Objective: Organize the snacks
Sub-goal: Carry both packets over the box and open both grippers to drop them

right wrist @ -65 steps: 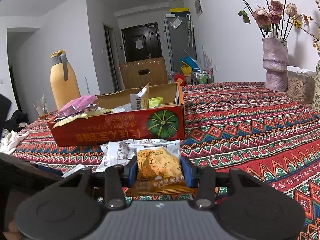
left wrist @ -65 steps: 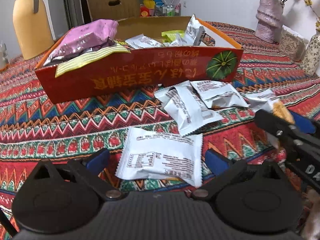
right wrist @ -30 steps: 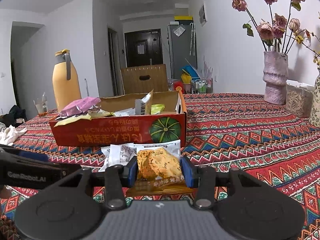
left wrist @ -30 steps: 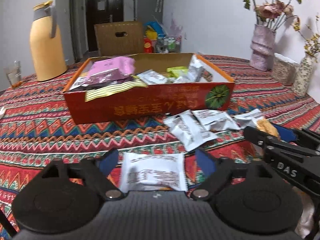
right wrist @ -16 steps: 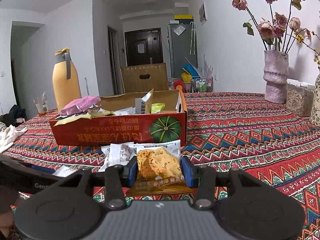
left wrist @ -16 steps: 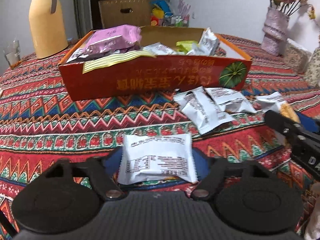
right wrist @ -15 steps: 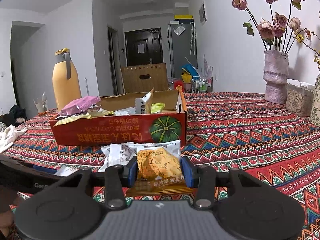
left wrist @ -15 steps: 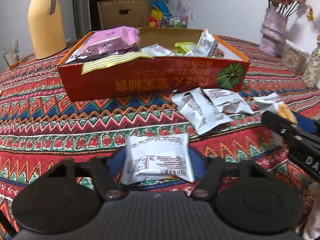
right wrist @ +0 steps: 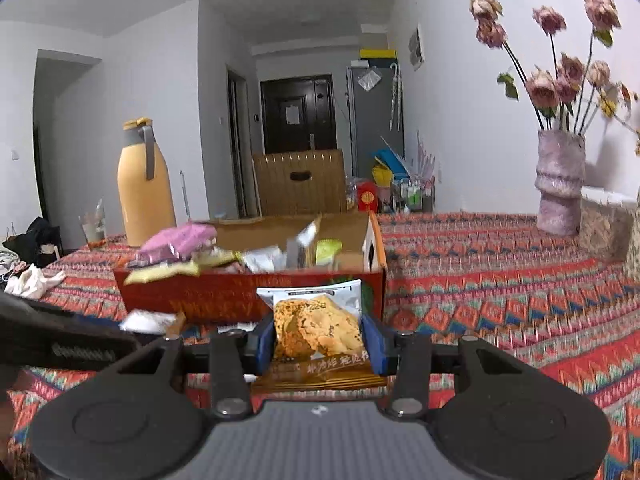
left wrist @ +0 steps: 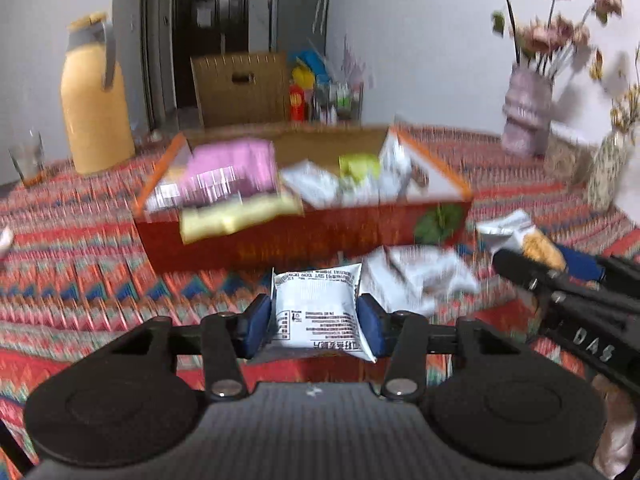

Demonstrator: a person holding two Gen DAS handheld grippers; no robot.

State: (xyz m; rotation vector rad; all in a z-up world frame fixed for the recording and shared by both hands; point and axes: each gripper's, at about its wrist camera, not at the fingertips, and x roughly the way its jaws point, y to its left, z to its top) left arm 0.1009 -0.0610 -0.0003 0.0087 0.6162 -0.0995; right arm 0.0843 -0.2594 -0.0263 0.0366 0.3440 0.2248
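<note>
White packet [left wrist: 316, 312] clamped in left tool [left wrist: 316, 322]; cookie packet [right wrist: 316, 330] clamped in right tool [right wrist: 318, 340].

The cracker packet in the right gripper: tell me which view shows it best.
The right wrist view. There the cracker packet sits sharp and front-on between the blue pads of the right gripper, printed picture facing the camera. The left wrist view catches only a blurred corner of it at the right edge.

White walls [right wrist: 140, 100] enclose the room. A dark door [right wrist: 298, 114] stands at the far end (hallway beyond). A patterned red tablecloth [right wrist: 500, 272] covers the table; a wicker chair back [right wrist: 300, 182] rises behind it.
</note>
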